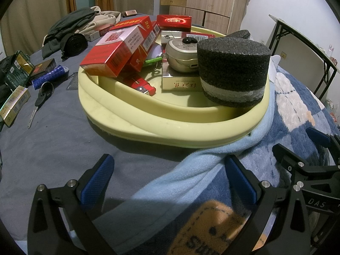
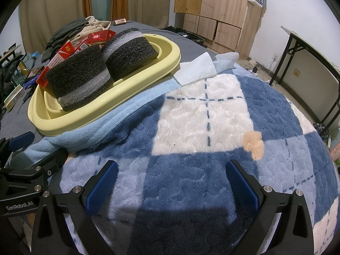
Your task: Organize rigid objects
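Left gripper [image 1: 170, 182]: jaws wide apart; nothing between the blue pads [image 1: 97, 182]; held low over the bed, pointing at the tray; touching nothing that can be seen.
Right gripper [image 2: 172, 182]: jaws wide apart; empty; above the checked blanket [image 2: 212, 127]; just beside the left gripper, to the right of the tray.
Tray [image 1: 170, 131]: pale yellow, oval; rests on the grey bed sheet [image 1: 53, 148], its near edge over a light-blue towel [image 1: 201, 165].
Foam blocks: two dark cylinders with a grey band; near block [image 1: 233, 70] upright at the tray's right edge; second block [image 2: 131, 48] behind it, tilted against the rim.
Red boxes [image 1: 114, 53]: several stacked and tilted in the tray's left part; one more [image 1: 174, 21] at the far rim.
Tin [image 1: 182, 53]: round, metal; sits on a flat pale box [image 1: 180, 84] mid-tray.
Outside tray: key [image 1: 41, 99], blue roll [image 1: 48, 76], green boxes [image 1: 19, 68] and clothes [image 1: 70, 27] on the sheet, left of the tray.
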